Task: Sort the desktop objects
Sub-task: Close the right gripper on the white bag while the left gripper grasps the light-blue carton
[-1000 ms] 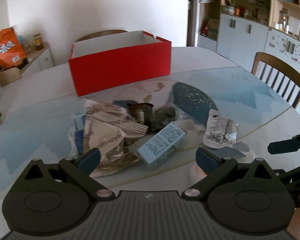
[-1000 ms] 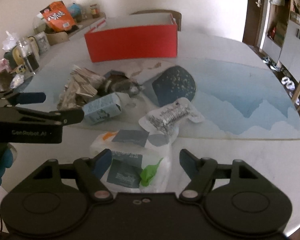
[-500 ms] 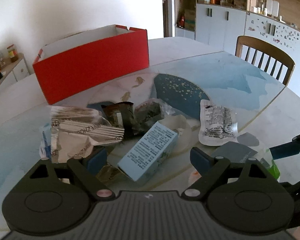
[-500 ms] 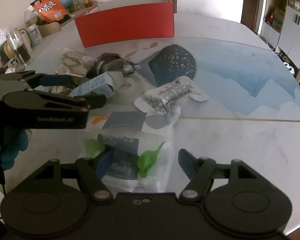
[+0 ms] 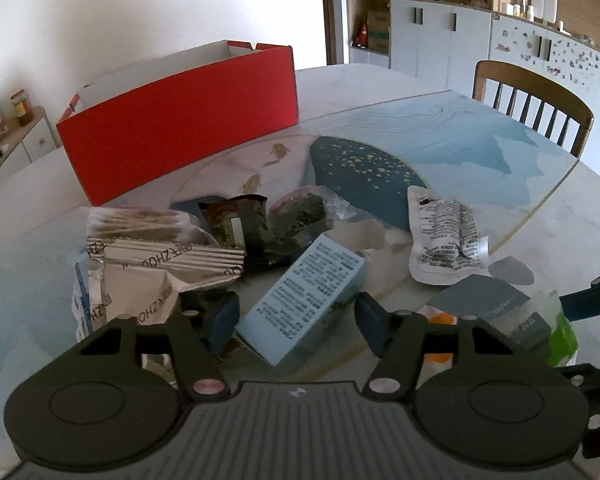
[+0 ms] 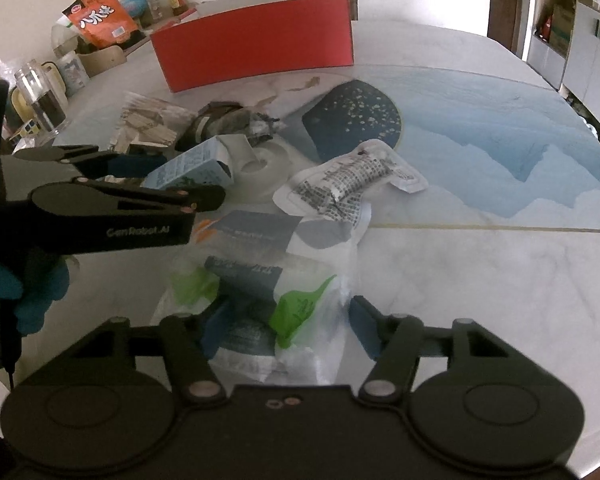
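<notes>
A: Moved in close on the blue carton (image 5: pixel 304 300) vs. a sec ago. Left claw (image 5: pixel 298 322) wide apart, pads either side of the carton's near end, not touching yet AFAICT.

B: And the right claw (image 6: pixel 282 322)?

A: Also apart, nothing gripped. Dropped lower over the clear bag w/ green print (image 6: pixel 268 304), now straddling it. Bag lying flat on the worktop (image 6: pixel 480 280), near edge.

B: Rest of the pile?

A: Unmoved. Silver foil pack (image 5: pixel 156 268) left of carton, dark snack wrappers (image 5: pixel 260 224) behind, white printed pouch (image 5: pixel 444 240) to the right. Red box (image 5: pixel 180 136) at the back, open top, well apart from the pile. Inside not visible.

B: Meaning for the sort?

A: Prob. two pickups lined up at once, carton + bag. Nothing lifted yet, so sorting looks barely begun. Likely dest. = red box, only a guess.
</notes>
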### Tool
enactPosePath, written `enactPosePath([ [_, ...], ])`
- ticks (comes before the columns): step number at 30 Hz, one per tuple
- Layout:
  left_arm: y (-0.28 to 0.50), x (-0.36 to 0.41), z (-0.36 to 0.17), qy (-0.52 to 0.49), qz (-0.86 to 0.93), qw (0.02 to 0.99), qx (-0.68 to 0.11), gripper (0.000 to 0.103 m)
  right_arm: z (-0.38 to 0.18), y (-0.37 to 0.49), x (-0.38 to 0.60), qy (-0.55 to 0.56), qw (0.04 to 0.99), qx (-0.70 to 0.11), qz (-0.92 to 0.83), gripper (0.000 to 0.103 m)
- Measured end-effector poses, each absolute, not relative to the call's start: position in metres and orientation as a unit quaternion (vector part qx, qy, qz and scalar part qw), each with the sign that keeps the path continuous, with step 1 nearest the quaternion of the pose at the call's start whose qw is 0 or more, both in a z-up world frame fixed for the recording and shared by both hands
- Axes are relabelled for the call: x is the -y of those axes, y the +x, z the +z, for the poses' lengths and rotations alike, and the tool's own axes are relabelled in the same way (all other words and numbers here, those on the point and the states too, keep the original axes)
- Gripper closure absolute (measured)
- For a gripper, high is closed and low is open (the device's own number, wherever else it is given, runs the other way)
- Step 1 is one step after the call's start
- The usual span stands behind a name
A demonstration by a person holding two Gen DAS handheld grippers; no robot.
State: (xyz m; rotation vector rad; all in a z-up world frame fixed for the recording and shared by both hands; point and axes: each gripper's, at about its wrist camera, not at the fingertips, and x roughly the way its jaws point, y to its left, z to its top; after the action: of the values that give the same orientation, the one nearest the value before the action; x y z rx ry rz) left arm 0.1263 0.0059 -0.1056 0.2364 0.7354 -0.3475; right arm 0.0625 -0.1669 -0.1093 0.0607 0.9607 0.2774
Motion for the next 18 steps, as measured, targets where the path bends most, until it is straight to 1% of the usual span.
enactPosePath([
  [8,0.119,-0.002,-0.104,0.132,-0.159,0.913,-0.351,0.054,-0.108,0.061,0.17,0.033,0.88,-0.457,0.128,0.053],
  [10,0.117,0.0,-0.104,0.136,-0.156,0.913,-0.351,0.059,-0.107,0.06,0.171,0.031,0.881,-0.455,0.128,0.059],
  [16,0.113,0.002,-0.1,0.13,-0.143,0.916,-0.351,0.066,-0.103,0.057,0.172,0.024,0.884,-0.448,0.131,0.076],
  [18,0.111,0.003,-0.099,0.131,-0.141,0.917,-0.349,0.068,-0.101,0.057,0.173,0.021,0.884,-0.447,0.134,0.077],
])
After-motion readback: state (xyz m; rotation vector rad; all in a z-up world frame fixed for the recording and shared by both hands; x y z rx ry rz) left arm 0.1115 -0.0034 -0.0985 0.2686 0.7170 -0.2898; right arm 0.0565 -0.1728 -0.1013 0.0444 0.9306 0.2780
